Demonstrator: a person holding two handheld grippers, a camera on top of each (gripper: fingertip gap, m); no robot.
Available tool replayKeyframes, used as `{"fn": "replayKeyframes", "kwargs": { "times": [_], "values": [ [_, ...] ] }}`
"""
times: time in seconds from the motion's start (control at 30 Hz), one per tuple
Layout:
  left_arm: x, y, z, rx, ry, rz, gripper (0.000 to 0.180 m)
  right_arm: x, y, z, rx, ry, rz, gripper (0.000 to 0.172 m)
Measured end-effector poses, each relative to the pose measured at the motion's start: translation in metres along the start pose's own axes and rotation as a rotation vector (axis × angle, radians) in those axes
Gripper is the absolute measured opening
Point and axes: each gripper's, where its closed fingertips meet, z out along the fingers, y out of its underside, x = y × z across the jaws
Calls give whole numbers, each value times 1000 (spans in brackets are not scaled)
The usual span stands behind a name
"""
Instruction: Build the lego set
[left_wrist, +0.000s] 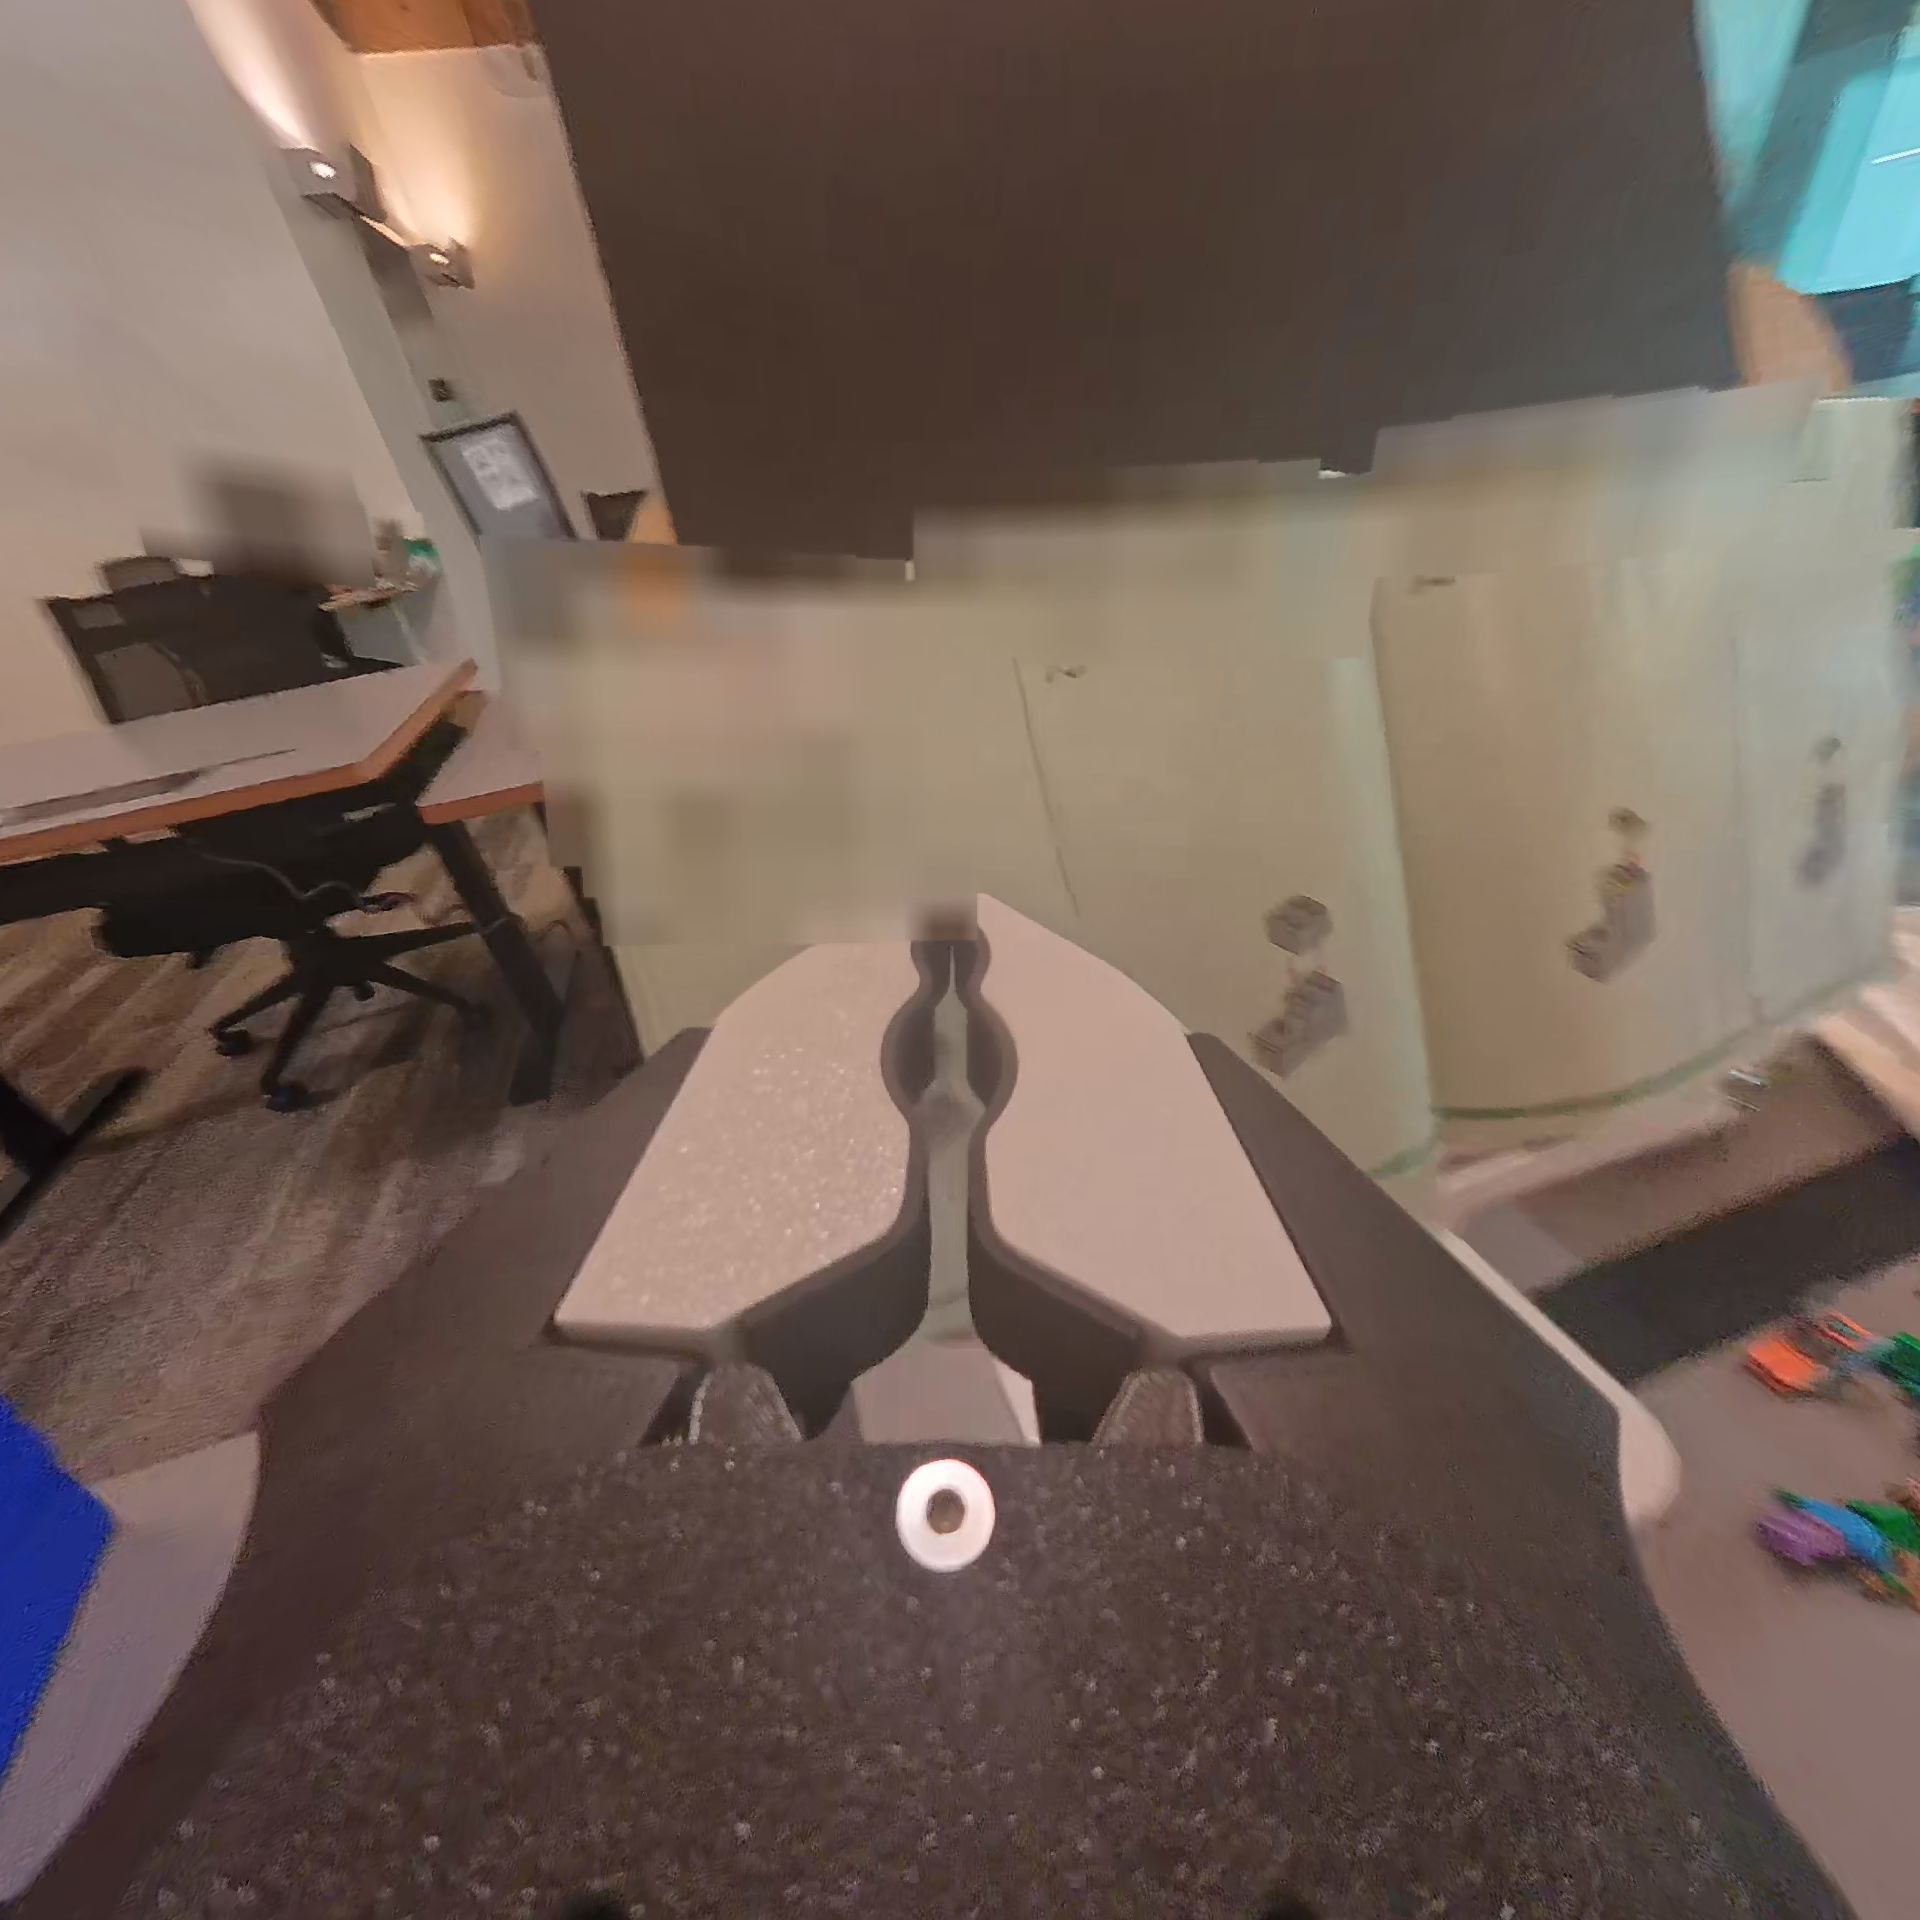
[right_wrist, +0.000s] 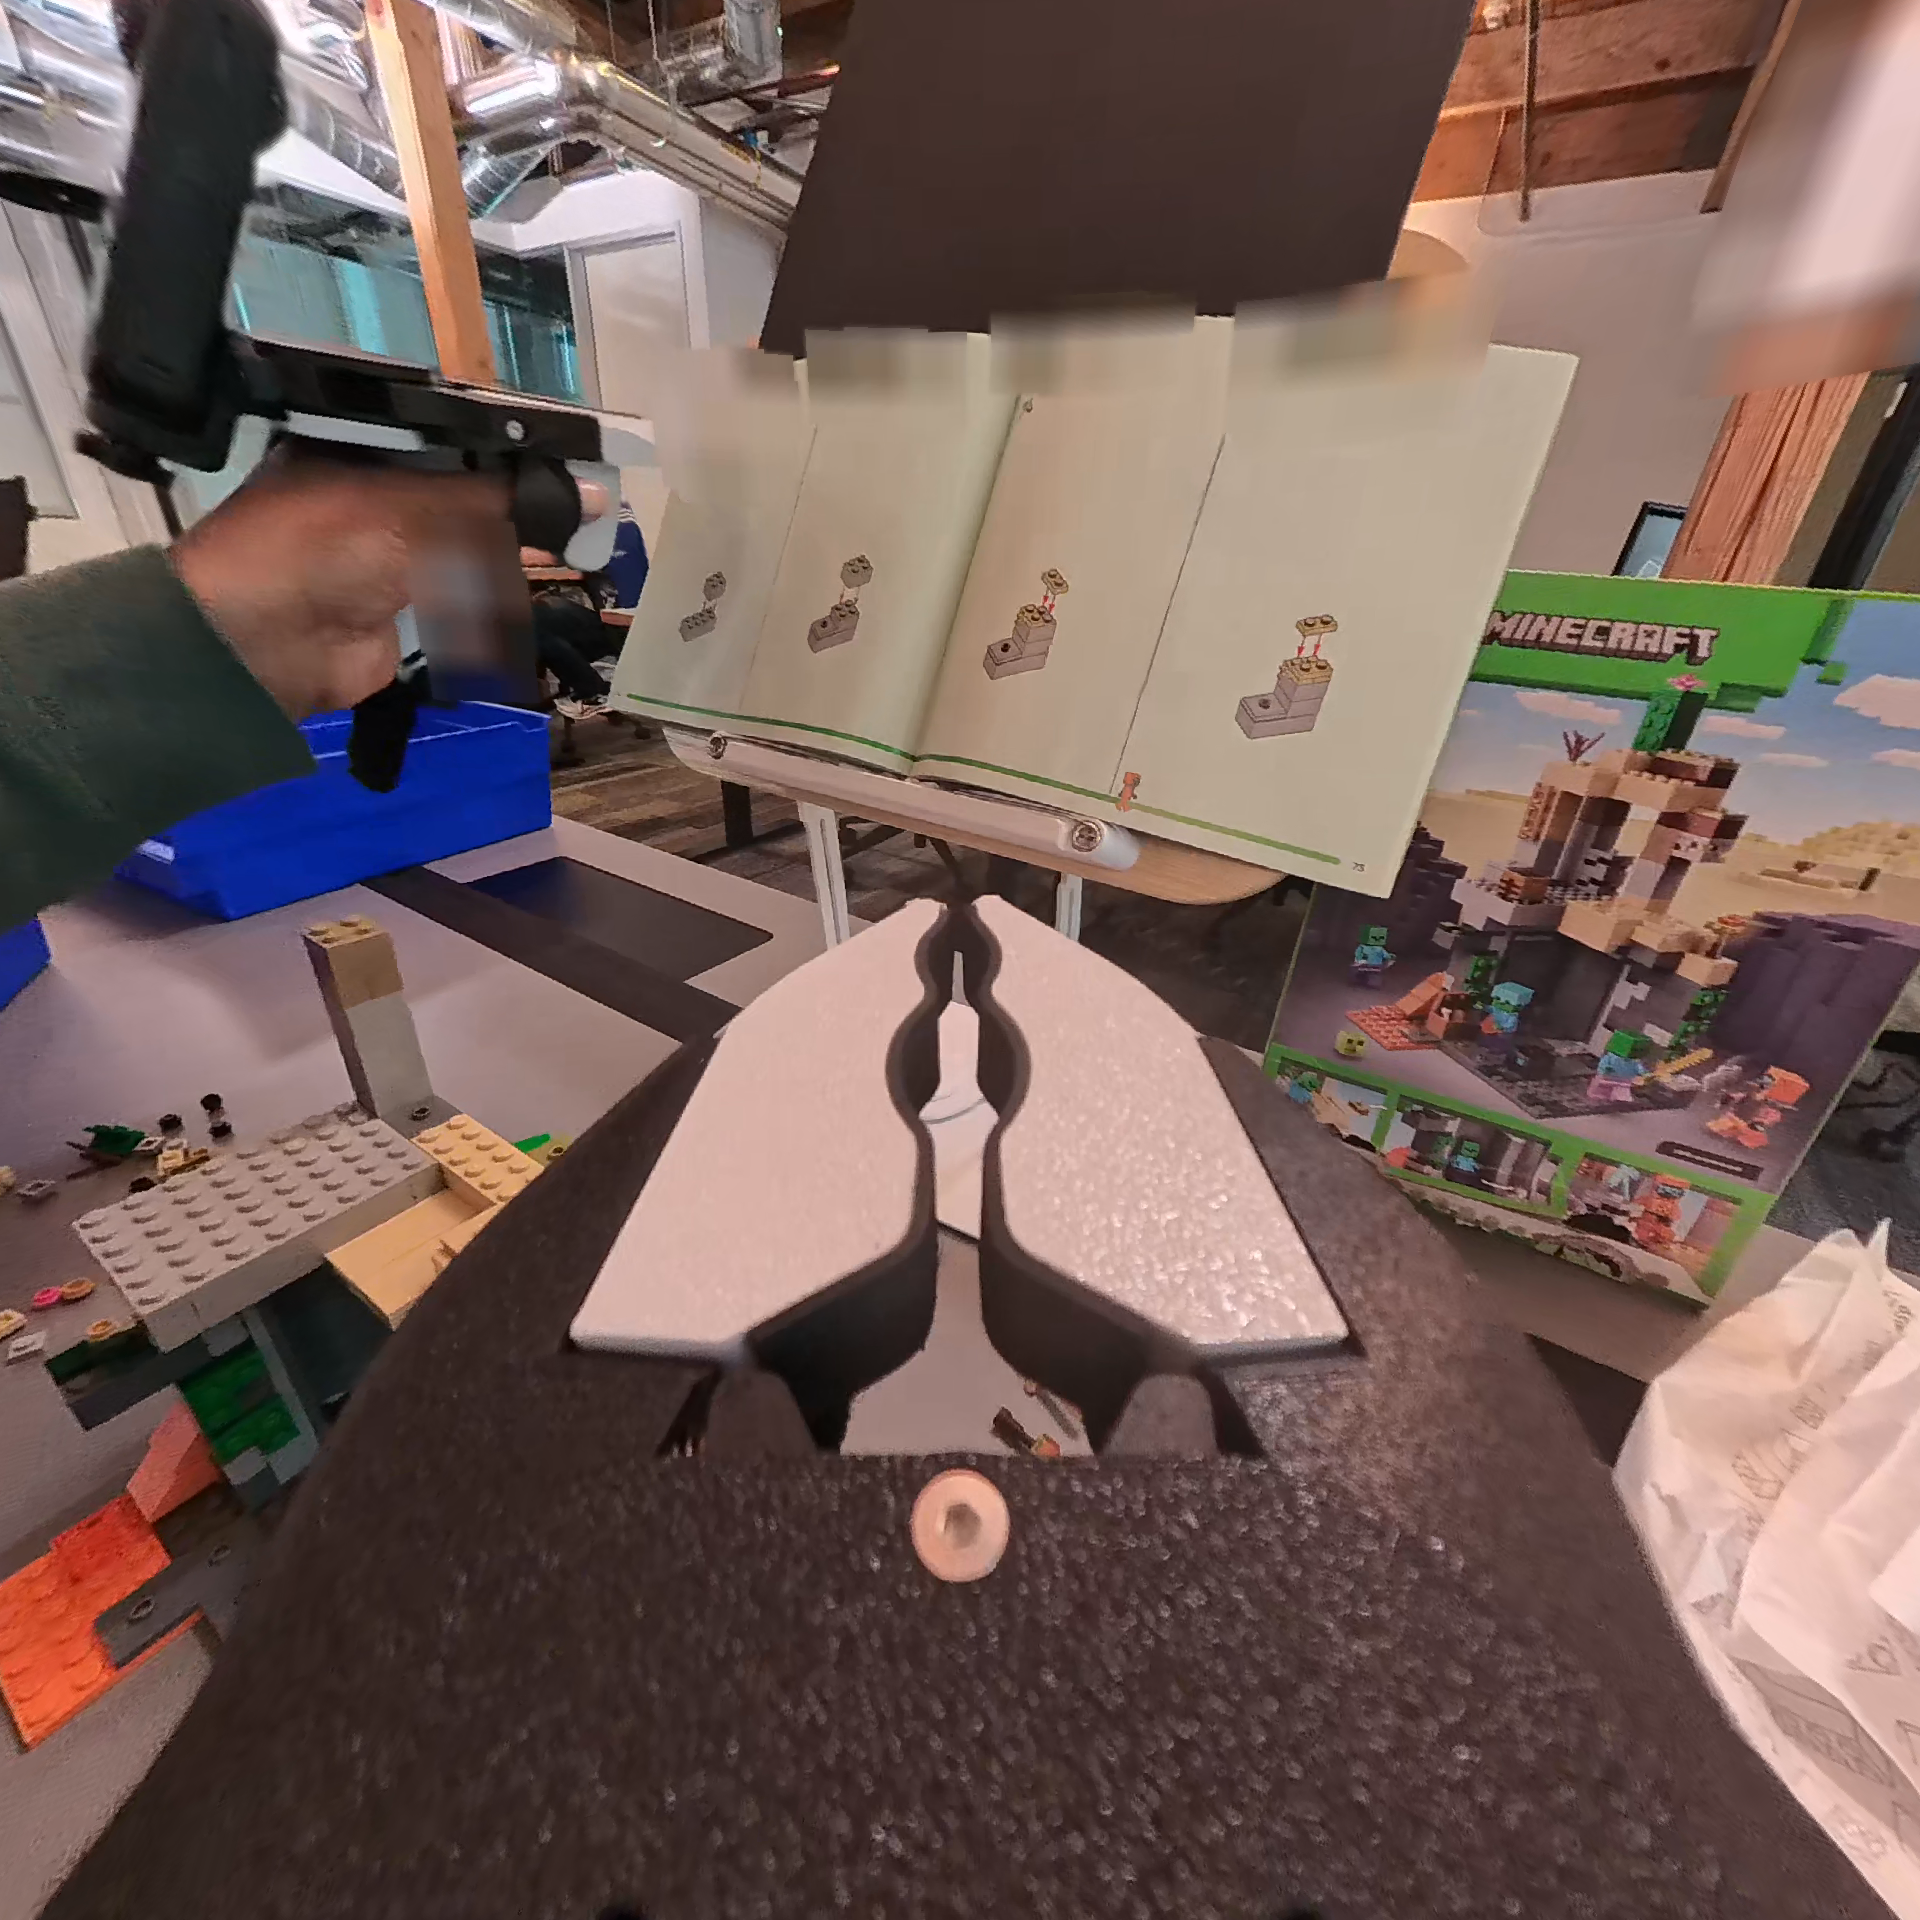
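Observation:
My left gripper (left_wrist: 951, 940) is shut with nothing visible between its pads; a blurred patch covers the very tips. It is raised close in front of an open instruction booklet (left_wrist: 1247, 727). In the right wrist view a hand holds it (right_wrist: 613, 442) at the booklet's (right_wrist: 1091, 582) left edge; I cannot tell if it touches the page. My right gripper (right_wrist: 958, 914) is shut and empty. It hovers above the table, pointing at the stand (right_wrist: 935, 810) that bears the booklet. A partly built brick model (right_wrist: 260, 1195) with a grey studded plate and a tan-topped pillar sits at the left.
A blue bin (right_wrist: 364, 800) stands at the back left. A colourful set box (right_wrist: 1590, 914) leans at the right, with crumpled plastic bags (right_wrist: 1787, 1507) in front. Small loose bricks (left_wrist: 1849, 1455) lie on the table. A desk with an office chair (left_wrist: 260, 935) stands beyond. The tips of one gripper are about 30 cm away from the tips of the other.

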Motion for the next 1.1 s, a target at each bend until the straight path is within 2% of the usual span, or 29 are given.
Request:
{"fn": "replayKeyframes", "kwargs": {
  "times": [0.13, 0.3, 0.4, 0.43, 0.57, 0.7, 0.8, 0.97, 1.1],
  "values": [
    [49, 5, -56, 16, 145, -85, 0, -6, -2, -1, -1, -24, -1, 0],
    [91, 13, -145, -11, 261, -64, 0, -16, -1, 0, -6, -57, 18, 0],
    [77, 15, -199, -48, 261, -37, 5, -24, 0, 0, -12, -73, 10, 0],
    [65, 17, -215, -81, 240, -19, 13, -26, 0, -1, -13, -78, 4, 0],
    [-12, 22, -281, -198, 128, 88, 15, -32, -5, -3, -4, -87, -28, 0],
    [-93, 66, -334, -512, 74, 146, 23, -35, -7, -4, -2, -99, -39, 0],
    [-130, 114, -364, -726, 107, 73, 25, -39, -3, -3, -15, -107, -54, 0],
    [-138, 193, -392, -981, 256, 22, 24, -46, 8, 0, -45, -124, -106, 0],
    [-126, 237, -397, -1121, 417, 140, 23, -51, 19, 2, -75, -134, -154, 0]
  ]
}}
